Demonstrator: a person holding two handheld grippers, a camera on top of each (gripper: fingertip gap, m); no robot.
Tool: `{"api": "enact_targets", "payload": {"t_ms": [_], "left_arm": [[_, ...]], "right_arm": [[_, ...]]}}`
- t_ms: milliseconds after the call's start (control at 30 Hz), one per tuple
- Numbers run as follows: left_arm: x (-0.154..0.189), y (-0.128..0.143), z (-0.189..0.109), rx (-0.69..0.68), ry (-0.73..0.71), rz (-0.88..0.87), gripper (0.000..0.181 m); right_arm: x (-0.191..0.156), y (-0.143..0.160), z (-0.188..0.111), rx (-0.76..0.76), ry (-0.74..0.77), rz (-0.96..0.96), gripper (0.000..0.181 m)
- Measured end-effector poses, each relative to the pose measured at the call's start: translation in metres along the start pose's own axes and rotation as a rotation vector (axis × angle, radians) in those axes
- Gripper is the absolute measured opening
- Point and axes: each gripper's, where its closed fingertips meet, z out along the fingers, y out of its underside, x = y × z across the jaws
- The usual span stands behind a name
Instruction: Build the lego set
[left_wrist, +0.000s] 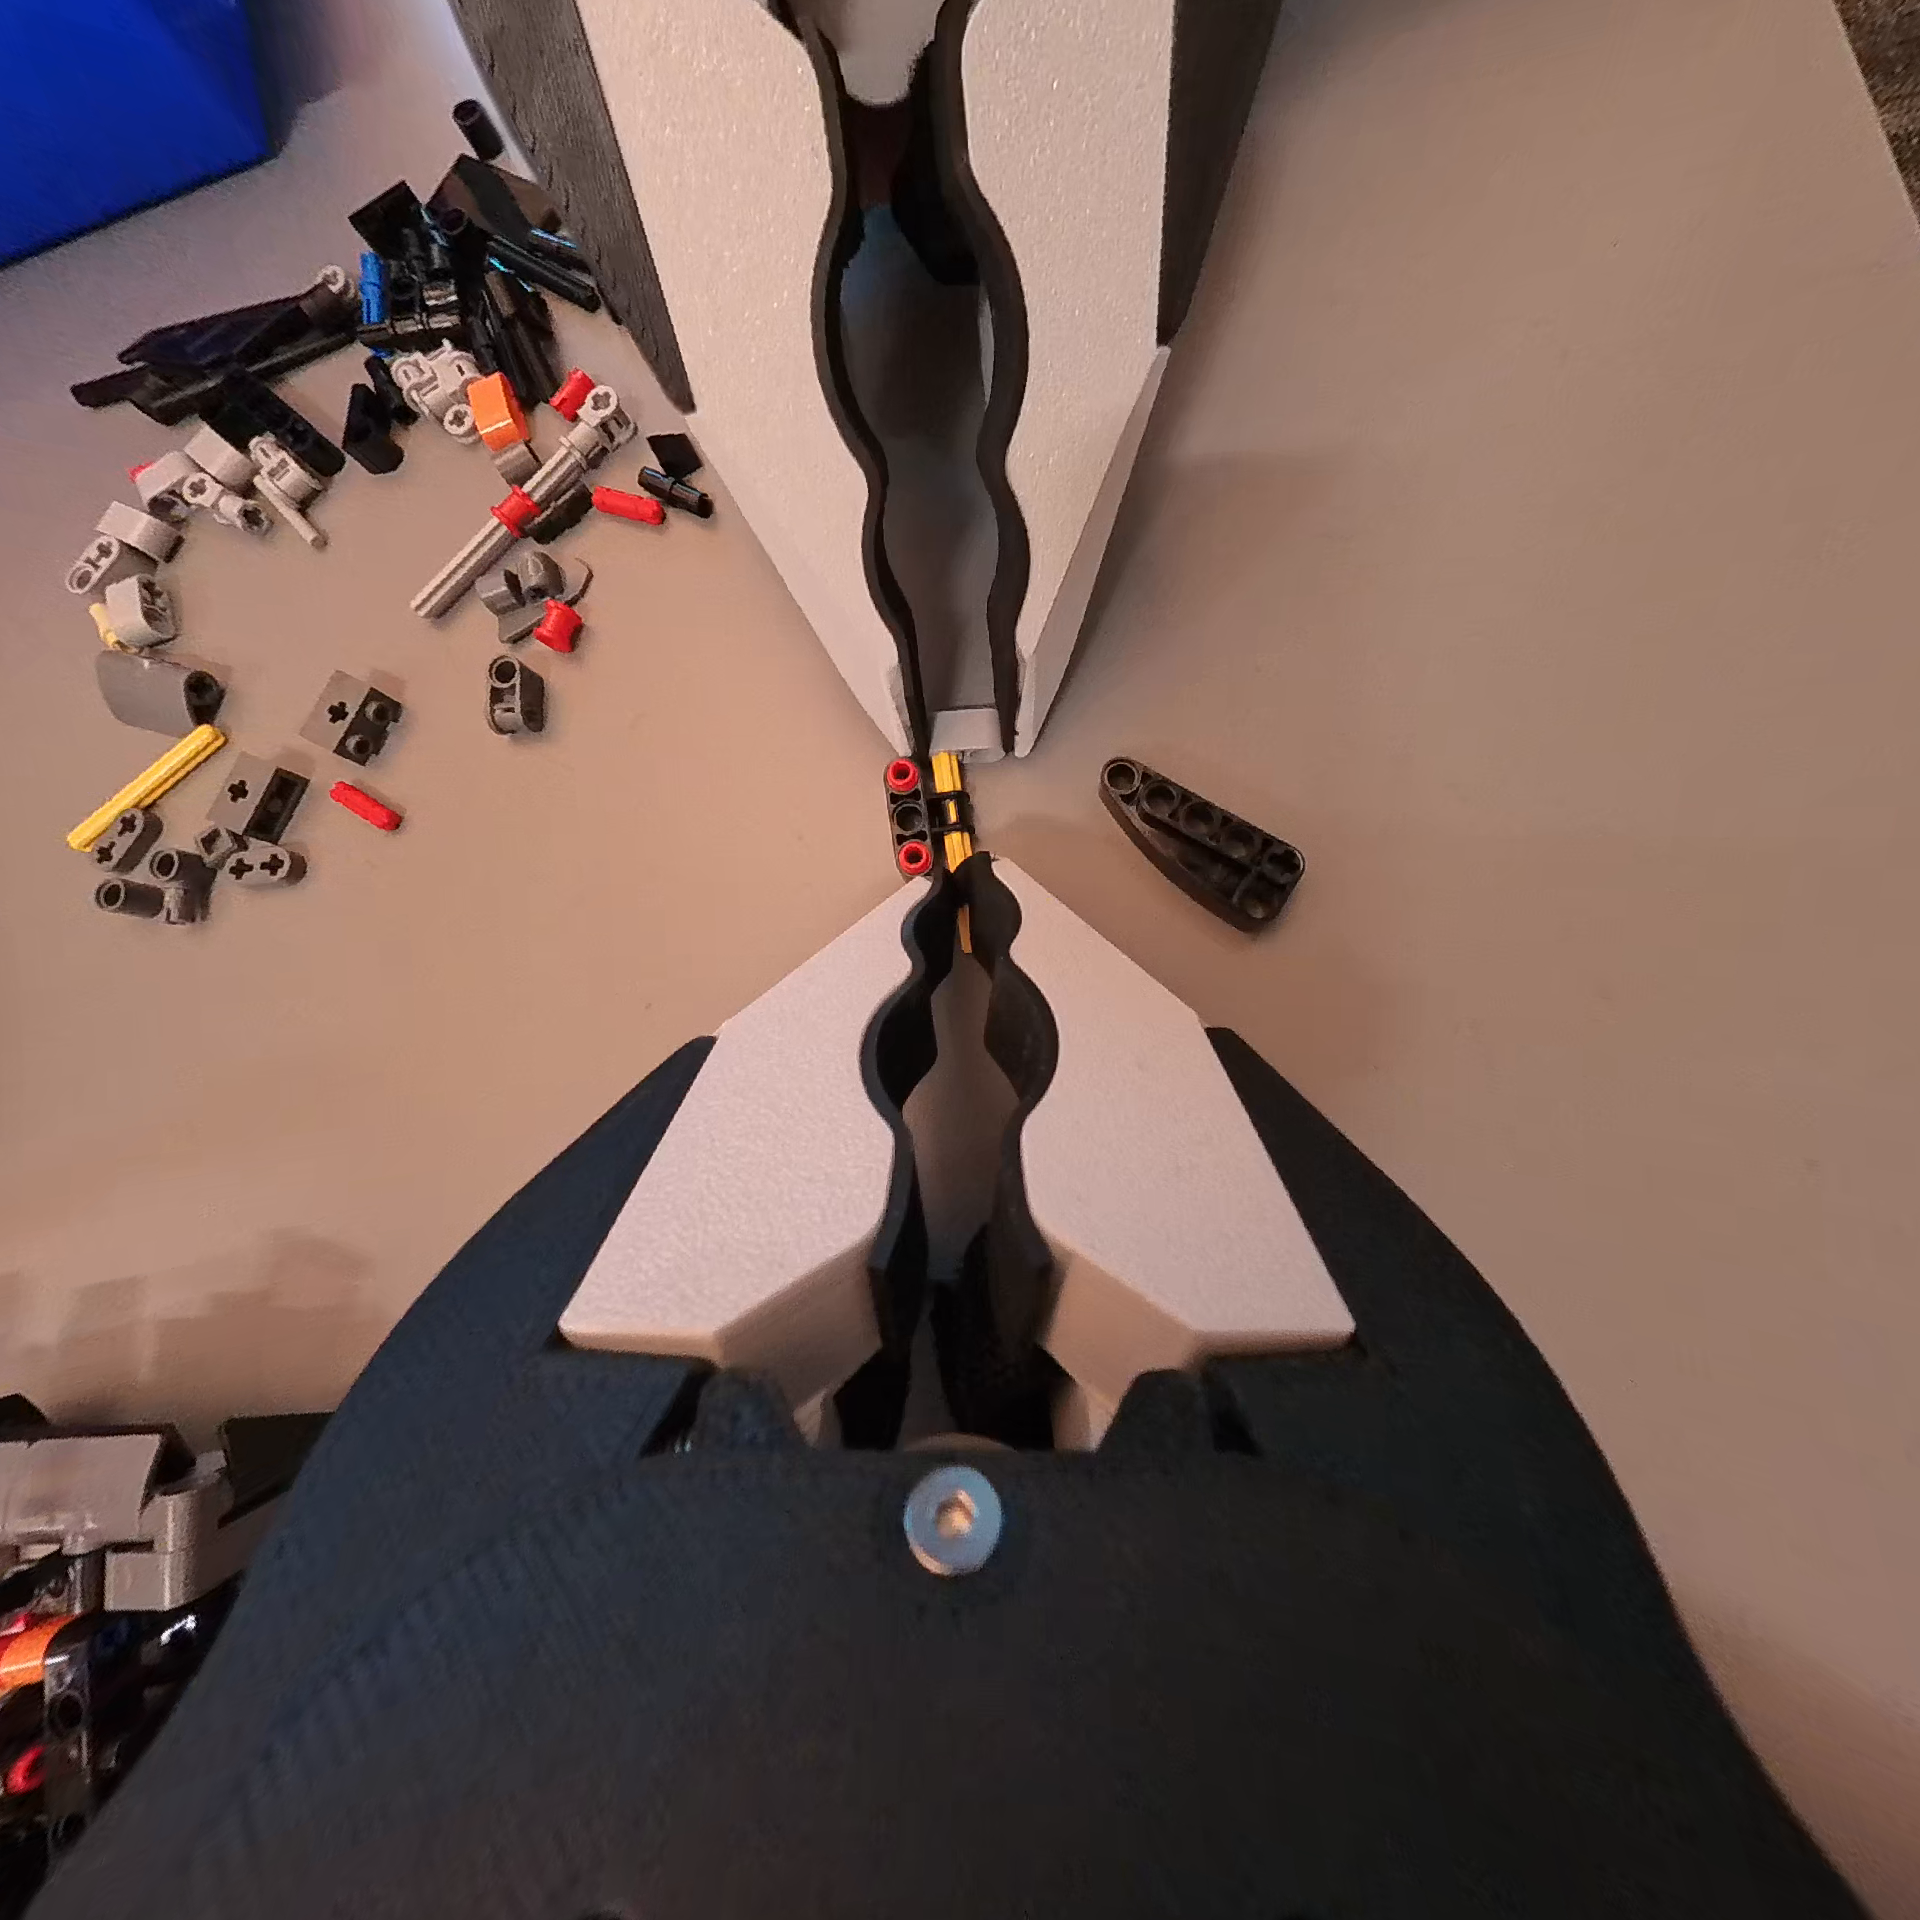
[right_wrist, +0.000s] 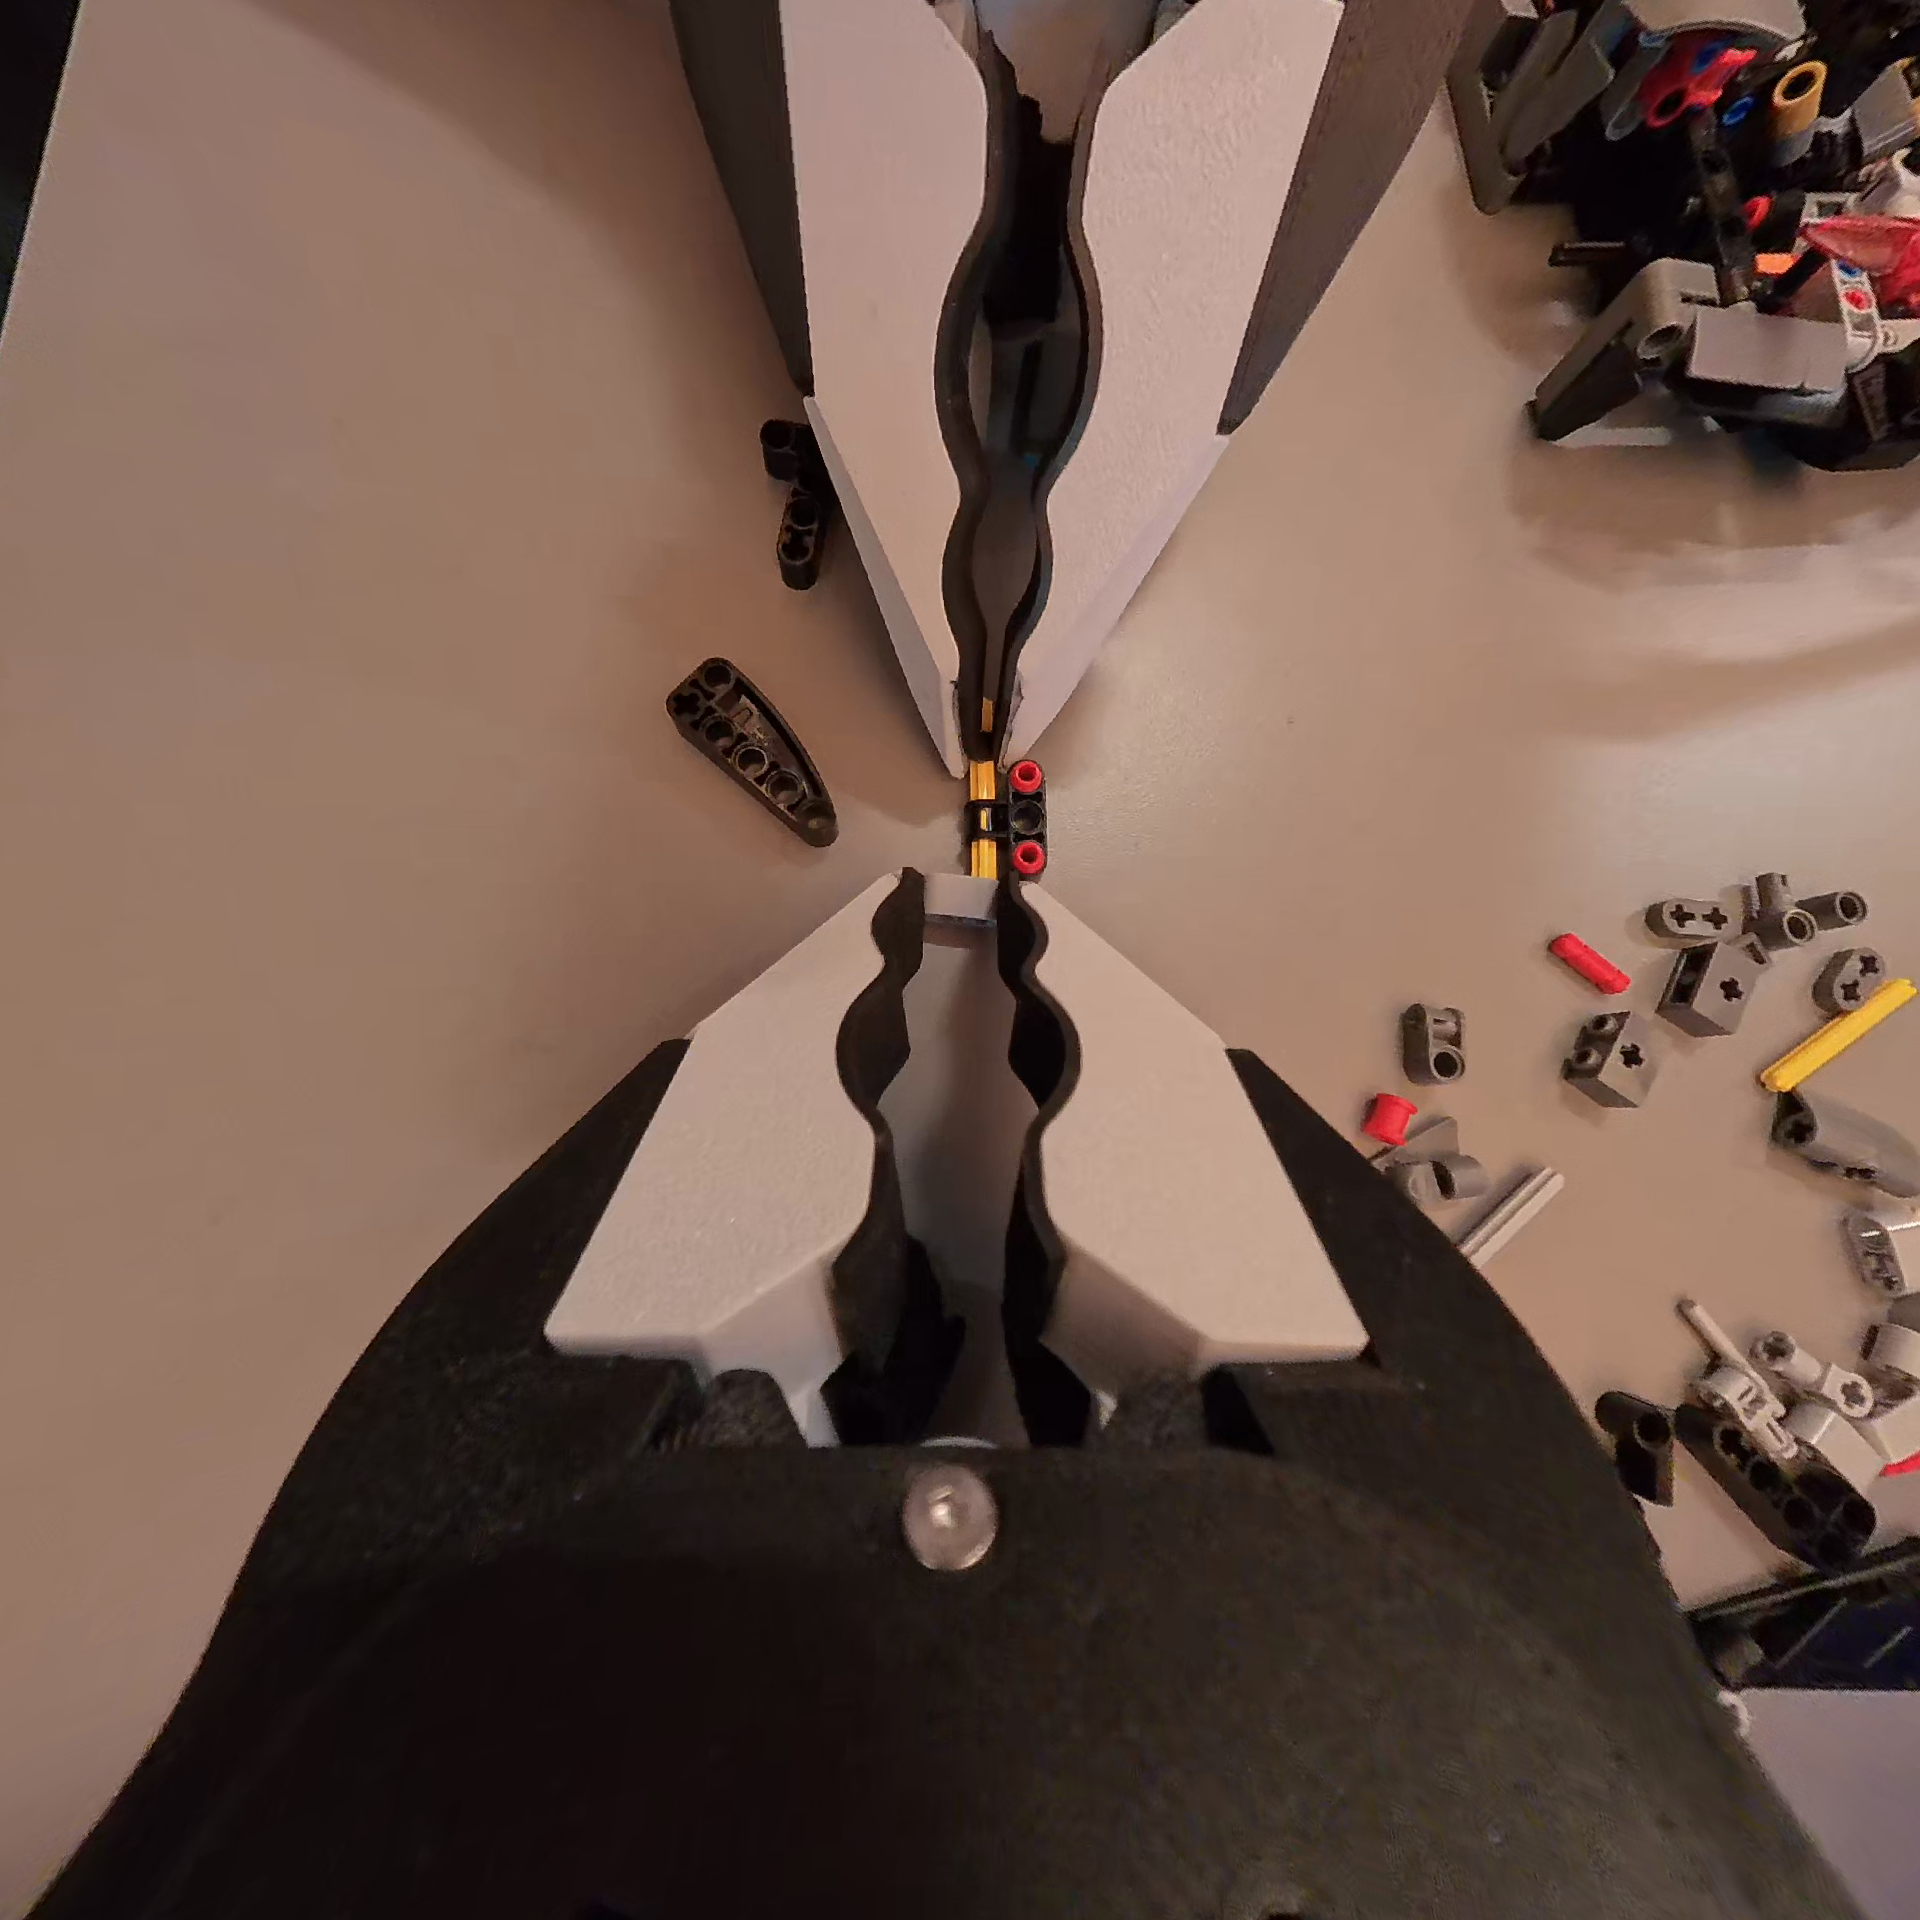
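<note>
My two grippers meet tip to tip above the beige table. My left gripper (left_wrist: 961, 883) is shut on one end of a yellow axle (left_wrist: 948, 810). A small black connector with two red pins (left_wrist: 906, 816) sits on the axle's middle. My right gripper (left_wrist: 961, 738) is shut on a small light grey piece (left_wrist: 968, 730) that touches the axle's other end. In the right wrist view, the right gripper (right_wrist: 961, 896) holds the grey piece (right_wrist: 954, 896) against the axle (right_wrist: 980, 821), the connector (right_wrist: 1027, 816) beside it, and the left gripper (right_wrist: 982, 743) is opposite.
A black tapered beam (left_wrist: 1205, 836) (right_wrist: 753, 750) lies on the table beside the tips. A second black beam (right_wrist: 795, 504) lies by the left gripper. Several loose pieces (left_wrist: 312, 520) (right_wrist: 1714, 1039) are scattered to one side. A partly built model (right_wrist: 1745, 208) (left_wrist: 83, 1558) and a blue box (left_wrist: 104, 104) stand nearby. Left and right tips are no more than a few centimetres apart. The left tips stand about 15 cm off the partly built model (left_wrist: 83, 1558). It turns up in the right wrist view (right_wrist: 1736, 296) as well.
</note>
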Motion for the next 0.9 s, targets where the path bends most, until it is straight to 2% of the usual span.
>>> {"api": "enact_targets", "payload": {"t_ms": [400, 600, 800, 900], "left_arm": [[0.0004, -0.0020, 0.0008, 0.026, 0.016, -0.007, 0.001], [0.0001, -0.0024, 0.0009, 0.029, 0.019, -0.012, 0.001], [0.0004, -0.0029, 0.0011, 0.033, 0.022, -0.015, 0.000], [0.0005, -0.0035, 0.0014, 0.039, 0.025, -0.015, 0.000]], "right_arm": [[0.0048, 0.0009, -0.0014, 0.041, 0.018, 0.047, 0.014], [0.0065, 0.0040, -0.0048, 0.040, 0.024, 0.057, 0.026], [0.0071, 0.0046, -0.0045, 0.048, 0.025, 0.067, 0.013], [0.0066, 0.0053, -0.0050, 0.052, 0.016, 0.065, 0.013]]}}
